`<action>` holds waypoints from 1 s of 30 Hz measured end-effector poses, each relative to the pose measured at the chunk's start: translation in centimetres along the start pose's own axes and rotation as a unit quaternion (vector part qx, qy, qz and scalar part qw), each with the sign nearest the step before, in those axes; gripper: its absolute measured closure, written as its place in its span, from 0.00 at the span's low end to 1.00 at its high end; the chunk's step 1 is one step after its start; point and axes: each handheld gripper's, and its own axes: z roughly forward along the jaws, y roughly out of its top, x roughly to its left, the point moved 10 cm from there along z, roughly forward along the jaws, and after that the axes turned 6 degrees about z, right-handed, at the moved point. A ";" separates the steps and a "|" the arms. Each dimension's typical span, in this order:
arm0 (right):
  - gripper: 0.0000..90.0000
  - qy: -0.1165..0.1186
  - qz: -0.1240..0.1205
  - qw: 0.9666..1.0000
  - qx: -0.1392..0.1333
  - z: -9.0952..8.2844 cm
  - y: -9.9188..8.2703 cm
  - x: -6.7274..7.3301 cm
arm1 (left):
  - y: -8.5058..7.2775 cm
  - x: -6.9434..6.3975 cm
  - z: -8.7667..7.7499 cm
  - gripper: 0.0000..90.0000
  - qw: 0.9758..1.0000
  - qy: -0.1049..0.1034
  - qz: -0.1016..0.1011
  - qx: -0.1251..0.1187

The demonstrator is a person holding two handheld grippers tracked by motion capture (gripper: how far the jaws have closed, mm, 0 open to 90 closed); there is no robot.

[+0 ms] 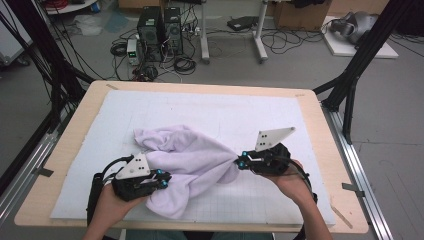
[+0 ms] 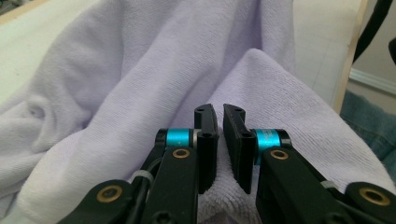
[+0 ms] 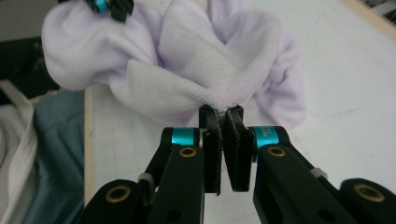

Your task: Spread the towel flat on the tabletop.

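Lavender towel (image 1: pixel 187 160) bunched mid-mat on white grid mat (image 1: pixel 300 120), front edge hanging near table's near rim. Left gripper (image 1: pixel 165 179) clenched on towel fold at near-left; right gripper (image 1: pixel 241 161) clamped on a pinched edge at towel's right. Far half of mat bare, right side open too. Wooden table (image 1: pixel 327 145) border exposed all round. Towel's far corner probably resting flat, hard to confirm.
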 end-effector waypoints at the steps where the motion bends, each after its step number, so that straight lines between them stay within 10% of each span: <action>1: 0.96 0.000 0.000 1.000 0.000 0.0 0.0 0.0 | -0.1 -0.2 0.1 0.93 1.000 -0.002 0.003 0.004; 4: 0.86 0.029 0.014 0.999 0.025 1.2 -2.5 0.8 | -0.7 -0.5 0.5 0.71 1.000 -0.010 0.002 0.020; 8: 0.73 0.038 0.040 0.998 -0.012 1.1 -2.3 0.1 | -0.6 0.6 0.2 0.52 1.000 0.002 -0.019 0.012; 12: 0.66 0.023 0.055 0.998 -0.026 1.4 -1.7 -1.3 | -0.5 2.8 0.4 0.49 0.999 0.027 -0.030 0.008; 20: 0.51 0.011 0.087 0.995 0.038 6.3 -3.5 -3.6 | -3.3 6.6 4.0 0.45 0.994 0.067 -0.051 0.068; 23: 0.84 0.034 0.083 0.994 0.066 7.3 -4.4 -3.3 | -4.5 7.1 4.9 0.61 0.993 0.055 -0.060 0.091; 30: 0.95 0.038 0.049 0.996 0.065 6.1 -4.4 -1.3 | -4.9 5.6 4.7 0.98 0.994 0.029 -0.036 0.102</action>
